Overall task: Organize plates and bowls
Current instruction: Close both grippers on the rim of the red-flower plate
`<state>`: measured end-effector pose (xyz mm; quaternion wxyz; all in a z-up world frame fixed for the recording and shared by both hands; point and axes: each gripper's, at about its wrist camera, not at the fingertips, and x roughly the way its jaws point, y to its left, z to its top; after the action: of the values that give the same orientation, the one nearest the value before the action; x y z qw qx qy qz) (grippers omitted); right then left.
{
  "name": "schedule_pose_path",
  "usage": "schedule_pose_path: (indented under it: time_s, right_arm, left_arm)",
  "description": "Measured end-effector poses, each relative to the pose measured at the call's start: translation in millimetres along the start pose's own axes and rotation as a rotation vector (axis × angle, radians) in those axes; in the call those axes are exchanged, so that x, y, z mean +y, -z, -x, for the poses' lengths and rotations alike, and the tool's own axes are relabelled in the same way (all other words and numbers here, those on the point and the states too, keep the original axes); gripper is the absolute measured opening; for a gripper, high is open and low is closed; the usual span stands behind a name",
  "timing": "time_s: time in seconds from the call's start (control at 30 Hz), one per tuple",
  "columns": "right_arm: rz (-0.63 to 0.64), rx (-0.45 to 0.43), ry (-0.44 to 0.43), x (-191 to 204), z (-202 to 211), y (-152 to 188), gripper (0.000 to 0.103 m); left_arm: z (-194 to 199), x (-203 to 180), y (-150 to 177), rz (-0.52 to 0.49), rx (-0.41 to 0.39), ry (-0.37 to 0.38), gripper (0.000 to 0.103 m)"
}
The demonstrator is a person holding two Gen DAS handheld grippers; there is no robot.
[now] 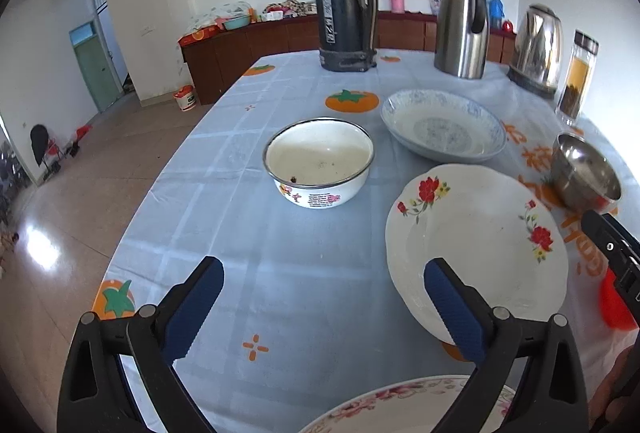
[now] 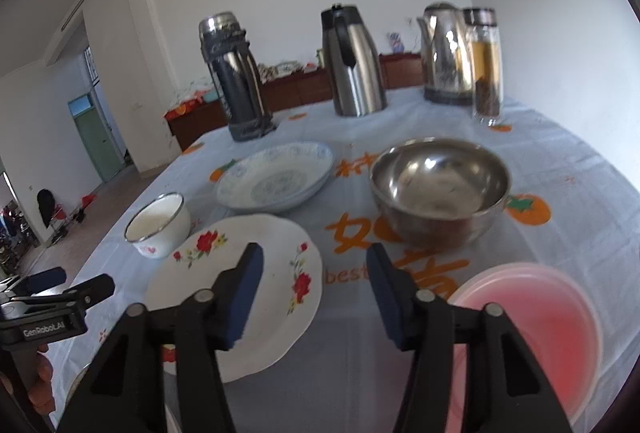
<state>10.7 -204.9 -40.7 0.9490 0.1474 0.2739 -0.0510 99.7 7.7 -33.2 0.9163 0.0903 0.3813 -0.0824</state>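
Right wrist: steel bowl [image 2: 440,189] beyond open right tongs [image 2: 316,269], untouched.

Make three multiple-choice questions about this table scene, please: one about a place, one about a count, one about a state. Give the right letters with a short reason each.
1. Where is the steel bowl relative to the pink plate, in the right wrist view?
A. Behind it, farther from the camera
B. Stacked on top of it
C. In front of it, nearer the camera

2. How many tall drink containers stand at the far side of the table?
A. Two
B. Four
C. Six

3. What is the state of the right gripper?
A. Shut on a plate
B. Shut on a bowl
C. Open, holding nothing

Answers:
1 A: the bowl stands on the cloth beyond the plate.
2 B: black flask, steel jug, kettle, glass bottle.
3 C: only tablecloth shows between its pads.
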Motion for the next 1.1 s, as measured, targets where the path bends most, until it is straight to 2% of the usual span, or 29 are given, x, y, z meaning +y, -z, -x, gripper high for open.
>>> schedule_pose_path:
  time_s: [0.03,0.13,0.33,0.4,0.47,0.53,0.63,0.67,0.77,1.1]
  right_arm:
    - [0.002,0.018,-0.009,0.3,-3.2,0.2,0.052]
    - [0.038,0.069,-0.019,5.0,-14.1,-0.8,0.052]
    - [0.073,0.160,-0.031,9.1,-37.1,-2.8,0.051]
    - [0.082,0.177,-0.021,10.4,-43.1,-3.6,0.050]
    - [0.078,0.199,-0.033,10.0,-48.7,-5.2,0.050]
    - [0.080,0.213,-0.037,8.3,-51.2,-5.7,0.048]
    - [0.076,0.243,-0.041,5.9,-58.3,-5.6,0.040]
    - [0.078,0.250,-0.041,5.8,-60.4,-5.4,0.037]
    - [0.080,0.259,-0.045,6.0,-62.1,-4.6,0.036]
    - [0.078,0.297,-0.057,2.7,-73.3,-2.8,0.024]
  left_arm:
    - [-1.2,-0.7,-0.2,-0.007,0.006,0.005,0.099]
    - [-5.2,-7.7,-1.4,-0.036,0.027,0.032,0.086]
    - [-17.7,-16.8,-5.1,-0.063,0.098,0.084,0.083]
    - [-23.5,-17.7,-7.3,-0.059,0.126,0.094,0.066]
    - [-32.2,-18.7,-8.9,-0.044,0.166,0.120,0.056]
    - [-38.8,-20.1,-8.7,-0.032,0.195,0.142,0.053]
    - [-42.7,-23.3,-8.1,-0.048,0.195,0.125,0.049]
    - [-44.4,-23.9,-7.7,-0.050,0.200,0.127,0.043]
    - [-47.5,-23.2,-9.5,-0.032,0.222,0.175,0.033]
    - [-58.7,-30.9,-14.7,-0.055,0.235,0.177,0.028]
